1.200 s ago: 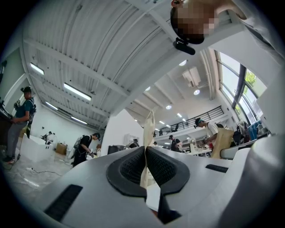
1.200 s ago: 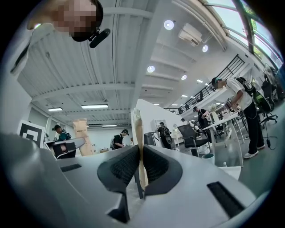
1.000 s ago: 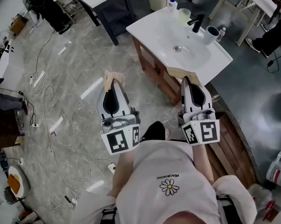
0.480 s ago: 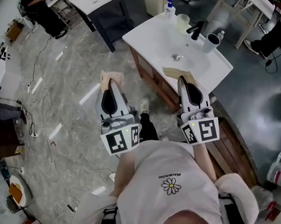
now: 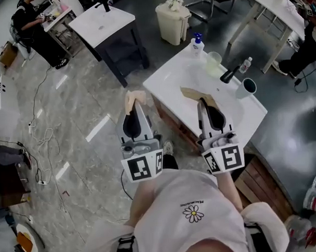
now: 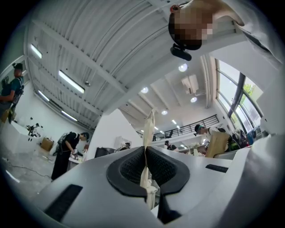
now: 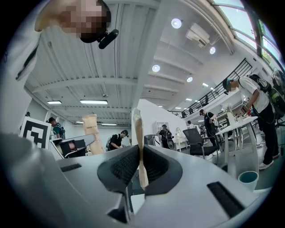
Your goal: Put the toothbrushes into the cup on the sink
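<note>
Head view: one tan toothbrush packet [image 5: 135, 96] is clamped in the left gripper [image 5: 135, 109], out over the floor just beside the white sink [image 5: 169, 78]. A second packet [image 5: 194, 93] is pinched tight in the right gripper [image 5: 203, 104], above the basin. The dark cup [image 5: 247, 86] stands on the sink beside the black tap [image 5: 228, 74].
</note>
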Tool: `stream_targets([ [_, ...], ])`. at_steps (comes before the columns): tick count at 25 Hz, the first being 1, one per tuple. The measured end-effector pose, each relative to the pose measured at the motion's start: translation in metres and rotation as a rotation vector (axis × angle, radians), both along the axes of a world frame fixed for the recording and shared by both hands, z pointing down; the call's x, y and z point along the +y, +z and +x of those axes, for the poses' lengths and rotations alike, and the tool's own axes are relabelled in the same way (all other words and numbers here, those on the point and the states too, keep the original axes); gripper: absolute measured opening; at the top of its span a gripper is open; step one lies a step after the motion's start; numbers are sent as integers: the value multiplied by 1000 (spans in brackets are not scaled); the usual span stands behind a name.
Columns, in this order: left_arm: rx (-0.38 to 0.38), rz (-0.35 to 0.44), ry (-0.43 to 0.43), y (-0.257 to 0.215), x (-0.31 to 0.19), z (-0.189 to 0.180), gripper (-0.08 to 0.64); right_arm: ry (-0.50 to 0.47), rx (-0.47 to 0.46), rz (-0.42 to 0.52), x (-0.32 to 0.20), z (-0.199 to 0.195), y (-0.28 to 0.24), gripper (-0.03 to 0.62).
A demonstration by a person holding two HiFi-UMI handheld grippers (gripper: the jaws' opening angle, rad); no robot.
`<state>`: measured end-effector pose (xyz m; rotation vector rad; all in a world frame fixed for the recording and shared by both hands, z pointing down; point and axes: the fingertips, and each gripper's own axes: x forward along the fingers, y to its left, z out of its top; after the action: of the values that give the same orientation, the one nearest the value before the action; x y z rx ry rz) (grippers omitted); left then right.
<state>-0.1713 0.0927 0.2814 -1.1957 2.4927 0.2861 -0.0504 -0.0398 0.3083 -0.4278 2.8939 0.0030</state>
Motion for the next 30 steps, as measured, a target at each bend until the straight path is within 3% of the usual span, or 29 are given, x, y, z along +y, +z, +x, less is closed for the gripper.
stream_targets([
  [6,-16,10,51,-18,-33,-87,21,32,2,17,-26,-84,-14,29],
  [13,9,46,99,-23,-48,-145,21,59,32,0,-41,-143,-11,29],
  [21,28,30,132,-17,-70,-160,21,57,25,3,-61,-165,-18,29],
  [30,47,27,76,-14,-72,-160,21,25,2,5,-73,-165,-26,29],
])
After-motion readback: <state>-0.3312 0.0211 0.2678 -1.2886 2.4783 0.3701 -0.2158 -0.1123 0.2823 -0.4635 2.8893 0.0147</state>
